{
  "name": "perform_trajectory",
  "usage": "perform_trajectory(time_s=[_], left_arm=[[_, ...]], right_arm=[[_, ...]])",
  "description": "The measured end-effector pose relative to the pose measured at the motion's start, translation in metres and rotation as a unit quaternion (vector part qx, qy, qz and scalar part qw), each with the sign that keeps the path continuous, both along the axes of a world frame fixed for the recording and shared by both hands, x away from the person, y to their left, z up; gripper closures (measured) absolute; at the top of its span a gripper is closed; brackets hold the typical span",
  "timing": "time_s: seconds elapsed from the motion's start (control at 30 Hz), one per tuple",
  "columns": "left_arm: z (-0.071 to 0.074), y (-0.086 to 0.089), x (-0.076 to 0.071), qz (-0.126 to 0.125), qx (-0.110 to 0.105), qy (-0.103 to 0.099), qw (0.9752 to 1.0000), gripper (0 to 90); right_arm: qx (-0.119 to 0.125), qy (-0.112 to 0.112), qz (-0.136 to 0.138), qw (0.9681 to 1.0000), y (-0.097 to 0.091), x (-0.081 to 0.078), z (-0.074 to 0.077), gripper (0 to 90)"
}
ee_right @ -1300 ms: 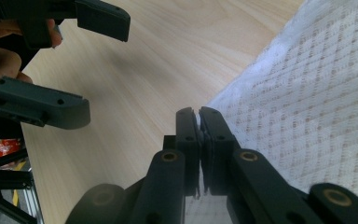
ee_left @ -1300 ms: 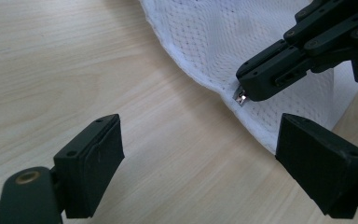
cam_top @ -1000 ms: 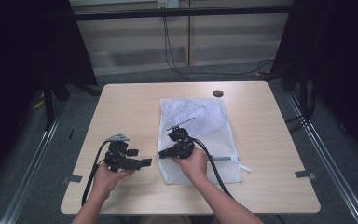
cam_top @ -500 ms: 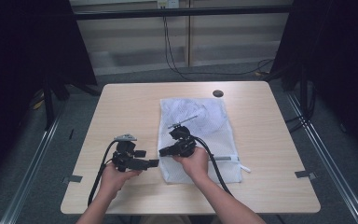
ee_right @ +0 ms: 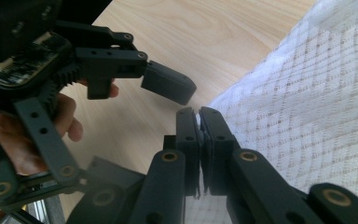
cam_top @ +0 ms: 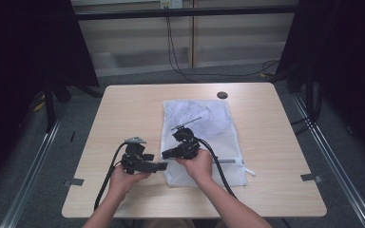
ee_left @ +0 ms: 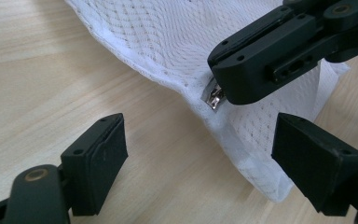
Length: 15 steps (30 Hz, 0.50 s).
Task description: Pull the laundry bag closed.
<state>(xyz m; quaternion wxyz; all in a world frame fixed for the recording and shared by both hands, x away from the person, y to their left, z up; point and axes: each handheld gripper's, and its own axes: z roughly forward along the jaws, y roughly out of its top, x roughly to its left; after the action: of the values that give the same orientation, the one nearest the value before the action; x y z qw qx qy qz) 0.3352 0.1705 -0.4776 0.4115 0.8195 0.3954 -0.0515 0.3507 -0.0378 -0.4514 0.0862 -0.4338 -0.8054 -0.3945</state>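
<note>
A white mesh bag (cam_top: 209,118) lies flat on the wooden table (cam_top: 123,109), with its zipper edge toward the person. My right gripper (cam_top: 166,154) is shut on the bag's small metal zipper pull (ee_left: 213,96) at the left edge. In the right gripper view its jaws (ee_right: 198,115) press together over the mesh (ee_right: 317,107). My left gripper (cam_top: 163,166) lies just left of the bag, pointing right. In the left gripper view its jaws (ee_left: 200,149) stand open around the bag's hem (ee_left: 233,140), below the pull, without touching it.
A small black round disc (cam_top: 222,95) sits near the table's far edge. Black cables trail from both grippers toward the front edge. Bare wood lies left and right of the bag. Dark curtains and stands flank the table.
My left hand has slid right toward the bag's left edge, close under the right gripper. The right gripper has stayed in place, still shut.
</note>
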Motion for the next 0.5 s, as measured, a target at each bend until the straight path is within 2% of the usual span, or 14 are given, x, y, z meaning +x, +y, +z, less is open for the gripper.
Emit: perform_trajectory(time_s=[0.43, 0.5], left_arm=[[-0.004, -0.015, 0.001, -0.016, -0.009, 0.001, 0.9998, 23.7], [-0.004, -0.018, 0.001, -0.018, -0.013, 0.0, 0.9998, 27.7]], right_arm=[[0.007, -0.003, 0.0, 1.0, -0.002, -0.001, 0.006, 86.9], [0.009, -0.005, -0.001, 0.9999, -0.002, -0.001, 0.007, 86.9]])
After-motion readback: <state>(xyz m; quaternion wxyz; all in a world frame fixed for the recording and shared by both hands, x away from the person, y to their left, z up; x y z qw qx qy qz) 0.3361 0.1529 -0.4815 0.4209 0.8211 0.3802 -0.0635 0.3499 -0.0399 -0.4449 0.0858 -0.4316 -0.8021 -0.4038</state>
